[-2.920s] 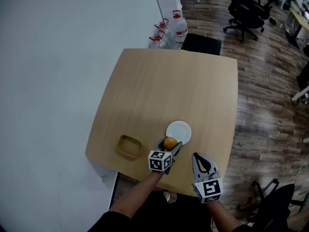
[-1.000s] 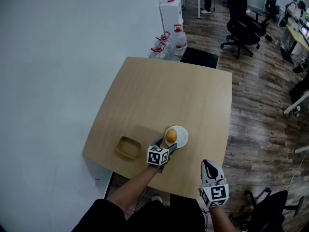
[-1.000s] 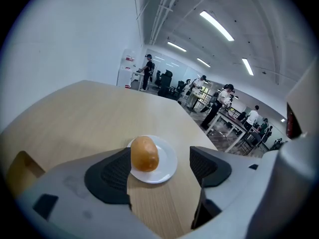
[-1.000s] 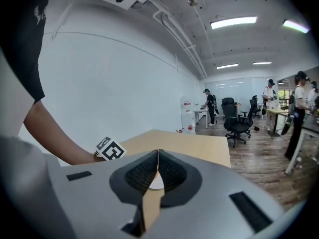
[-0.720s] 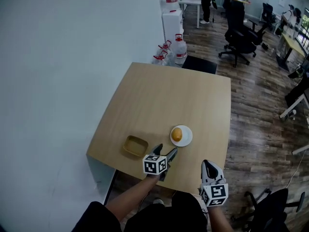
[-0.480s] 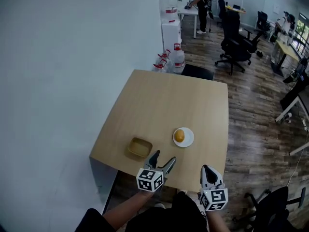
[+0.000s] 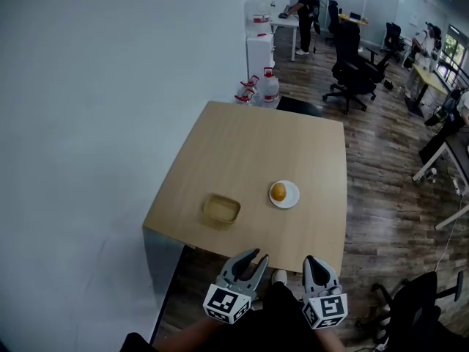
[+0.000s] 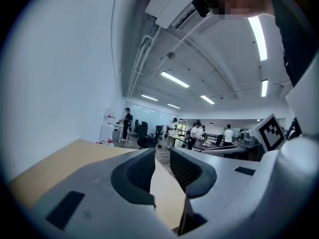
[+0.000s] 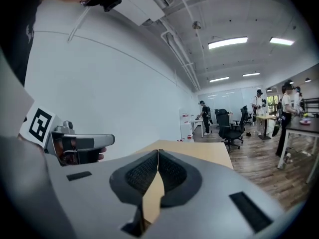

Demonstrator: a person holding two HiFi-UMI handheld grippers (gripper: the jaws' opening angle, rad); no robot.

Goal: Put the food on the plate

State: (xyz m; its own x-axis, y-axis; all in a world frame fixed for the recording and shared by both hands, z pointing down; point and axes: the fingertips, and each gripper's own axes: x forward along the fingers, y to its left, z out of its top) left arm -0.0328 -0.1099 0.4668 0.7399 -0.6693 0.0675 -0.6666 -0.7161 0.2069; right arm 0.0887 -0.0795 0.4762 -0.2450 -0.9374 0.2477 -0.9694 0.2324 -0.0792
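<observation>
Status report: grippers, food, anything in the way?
Left gripper closing, empty; right gripper shut, empty. Food sits on plate. Bowl beside plate, apart. Nothing in the way.

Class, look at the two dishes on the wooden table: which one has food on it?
The round white plate, carrying the orange round food; the square tan bowl on its left looks empty.

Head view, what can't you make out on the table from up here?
- Food on the plate: head view, too small to name; only a round orange shape.
- Tan container: head view, too small to tell whether anything lies inside.
- Jugs beyond the table: head view, too small to read labels.
</observation>
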